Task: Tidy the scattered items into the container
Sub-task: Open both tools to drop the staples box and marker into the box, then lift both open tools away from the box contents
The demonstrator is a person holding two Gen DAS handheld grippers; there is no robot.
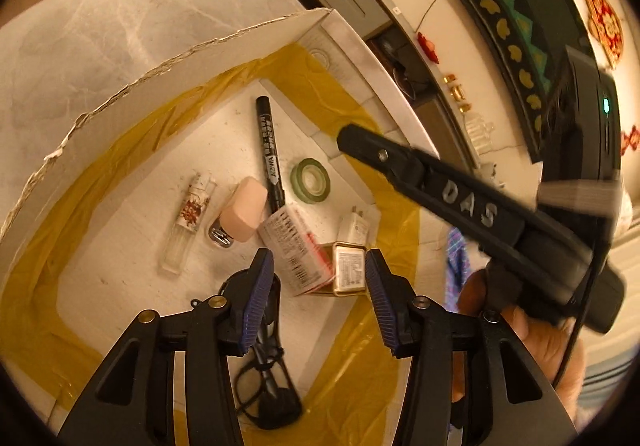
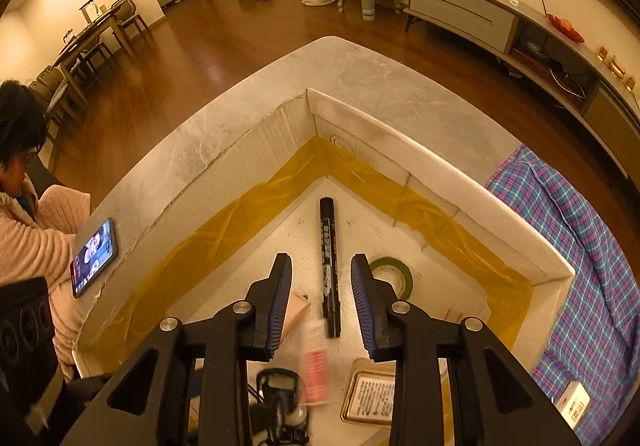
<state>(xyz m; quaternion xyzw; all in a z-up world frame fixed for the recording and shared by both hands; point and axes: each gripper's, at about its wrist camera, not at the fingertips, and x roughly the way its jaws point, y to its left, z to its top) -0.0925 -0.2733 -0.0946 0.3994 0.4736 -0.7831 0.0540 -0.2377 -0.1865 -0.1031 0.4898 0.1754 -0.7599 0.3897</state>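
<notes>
A white cardboard box (image 1: pixel 362 57) lined with yellow tape holds several items: a black marker (image 1: pixel 269 149), a green tape roll (image 1: pixel 311 178), a pink sponge (image 1: pixel 245 213), a clear glass vial (image 1: pixel 188 219), a white and red carton (image 1: pixel 294 254), a gold tin (image 1: pixel 349 272), a white charger (image 1: pixel 354 228) and black glasses (image 1: pixel 264 378). My left gripper (image 1: pixel 318 300) is open and empty above the carton and tin. My right gripper (image 2: pixel 320 302) is open and empty over the box (image 2: pixel 440 173), above the marker (image 2: pixel 329 266). The right gripper body (image 1: pixel 460 201) shows in the left wrist view.
The box sits on a marble table (image 2: pixel 360 69). A plaid cloth (image 2: pixel 580 246) with a small white box (image 2: pixel 572 404) lies to the right. A phone (image 2: pixel 94 256) lies at the table's left edge beside a seated person (image 2: pixel 32 205). A TV cabinet (image 2: pixel 500 25) stands behind.
</notes>
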